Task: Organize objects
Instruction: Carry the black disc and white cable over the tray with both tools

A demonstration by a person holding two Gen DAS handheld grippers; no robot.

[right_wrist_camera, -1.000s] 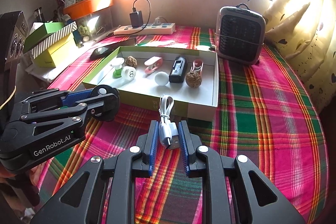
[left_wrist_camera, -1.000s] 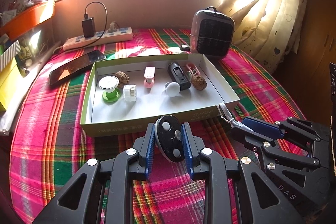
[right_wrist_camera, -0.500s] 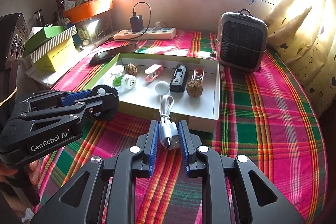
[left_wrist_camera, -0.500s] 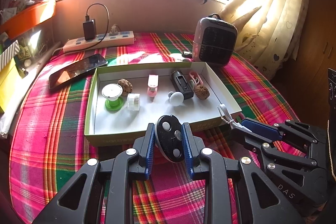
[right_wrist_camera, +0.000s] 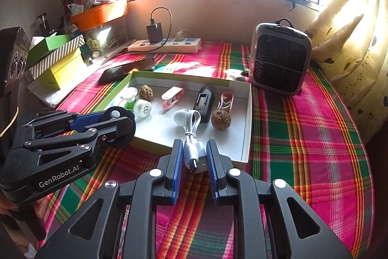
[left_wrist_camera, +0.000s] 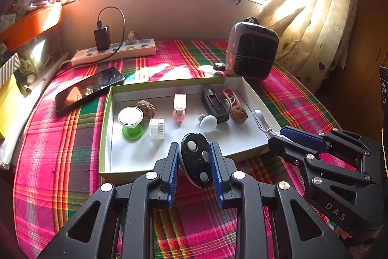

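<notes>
Table: you work over a plaid cloth (left_wrist_camera: 60, 162), pink, green and red, running to the window wall.
Heater: grey, dark grille (right_wrist_camera: 281, 60), upright beyond the tray's far right corner, apart from it.
Tray: shallow white box, green outside (left_wrist_camera: 106, 137), mid-table, open top.
Power strip: white (left_wrist_camera: 116, 52) along the back wall, black charger plugged in.
Phone: dark slab (left_wrist_camera: 89, 89) lying flat just left of the tray's far left corner.
Left gripper: yours (left_wrist_camera: 195, 162), closed on the black oval device (left_wrist_camera: 196, 162); blue pads press its two long sides. It hangs over the tray's near wall.
Right gripper: yours (right_wrist_camera: 194, 159), clamped on the white USB cable (right_wrist_camera: 192, 130); the plug end sits between the pads, the bundled loop reaches forward over the tray's near right part.
Tray contents, left end: green spool with white top (left_wrist_camera: 131, 120), brown porous lump (left_wrist_camera: 145, 108) touching it behind, small clear jar on its side (left_wrist_camera: 157, 128) just right.
Tray contents, middle: pink clip (left_wrist_camera: 179, 106), white round knob (left_wrist_camera: 208, 123).
Tray contents, right end: black rectangular gadget (left_wrist_camera: 214, 103), pink looped piece (left_wrist_camera: 230, 96) beside it, second brown lump (left_wrist_camera: 238, 113) near the right wall.
</notes>
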